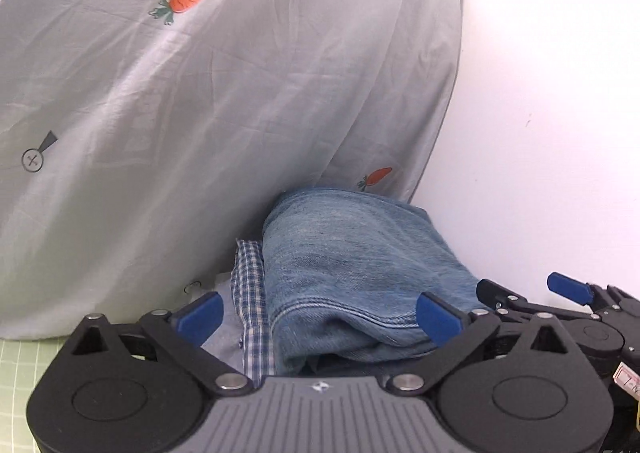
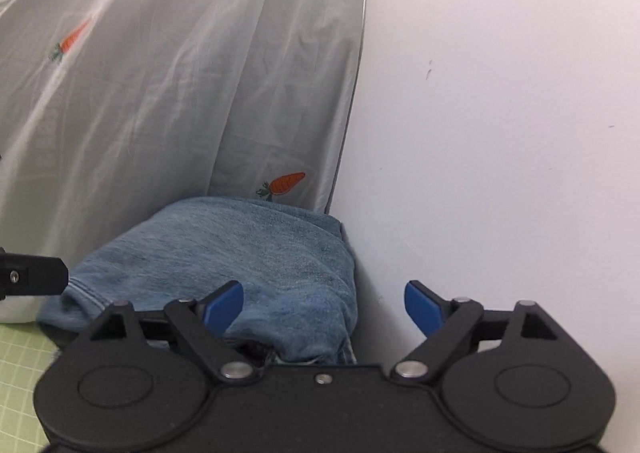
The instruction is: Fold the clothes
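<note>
A folded pair of blue jeans [image 1: 352,265] lies on top of a folded blue-and-white checked garment [image 1: 250,293], against the hanging sheet and the wall. My left gripper [image 1: 320,319] is open, its blue pads either side of the jeans' near edge, holding nothing. The jeans also show in the right wrist view [image 2: 240,257]. My right gripper [image 2: 324,307] is open over the jeans' right end, empty; it also shows at the right of the left wrist view [image 1: 524,289]. Part of the left gripper's finger shows at the left edge of the right wrist view [image 2: 32,275].
A grey sheet with carrot prints [image 1: 192,93] hangs behind the pile. A white wall [image 1: 540,133] stands to the right. A green grid cutting mat [image 1: 16,373] covers the table at the lower left.
</note>
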Motion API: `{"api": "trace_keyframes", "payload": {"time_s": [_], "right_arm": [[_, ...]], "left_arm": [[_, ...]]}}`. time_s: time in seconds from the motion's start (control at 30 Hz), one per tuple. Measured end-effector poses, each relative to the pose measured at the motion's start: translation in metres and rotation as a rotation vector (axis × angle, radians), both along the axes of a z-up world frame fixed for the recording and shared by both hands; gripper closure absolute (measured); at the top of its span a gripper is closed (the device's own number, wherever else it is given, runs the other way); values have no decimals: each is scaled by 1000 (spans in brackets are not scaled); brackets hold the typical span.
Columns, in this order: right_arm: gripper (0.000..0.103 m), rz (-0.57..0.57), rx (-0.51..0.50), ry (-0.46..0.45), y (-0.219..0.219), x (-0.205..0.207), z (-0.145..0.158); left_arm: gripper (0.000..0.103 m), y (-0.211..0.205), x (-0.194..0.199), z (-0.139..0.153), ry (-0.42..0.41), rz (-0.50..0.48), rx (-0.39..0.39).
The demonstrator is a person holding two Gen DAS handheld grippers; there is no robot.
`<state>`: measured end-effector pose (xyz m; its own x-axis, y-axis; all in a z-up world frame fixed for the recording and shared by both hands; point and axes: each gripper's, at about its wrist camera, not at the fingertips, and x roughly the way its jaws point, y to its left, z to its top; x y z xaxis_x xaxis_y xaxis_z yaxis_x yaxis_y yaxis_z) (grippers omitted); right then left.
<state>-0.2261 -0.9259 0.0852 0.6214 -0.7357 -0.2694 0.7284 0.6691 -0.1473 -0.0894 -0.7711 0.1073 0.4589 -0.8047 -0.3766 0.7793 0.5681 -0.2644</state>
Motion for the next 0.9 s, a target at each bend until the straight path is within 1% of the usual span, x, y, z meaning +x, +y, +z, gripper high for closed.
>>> {"api": "trace_keyframes", "payload": {"time_s": [0.07,0.17,0.27,0.33,0.5,0.63,0.8,0.9], "right_arm": [[2,-4,6,-26,20,-22,10],[0,8,29,-42,55,-55,17],[0,31,69,-35,85,-82,16],[0,46,95,-31,105,-99,15],[0,62,156,-16,147,-140,7],[0,36,200,10,174,-171,-5],[0,22,292,51,190,-201,-27],[0,8,336,74,197,-213,-40]], "left_arm": [[0,23,-20,8,-3,-1,-37],[0,54,-50,15,-64,7,-70],[0,81,-82,19,-143,34,-69],[0,99,-102,20,-152,30,-56],[0,136,-141,12,-107,34,20],[0,158,-165,-7,-84,15,92],[0,180,-187,-30,-28,8,158],[0,187,-195,-40,-22,-1,200]]}}
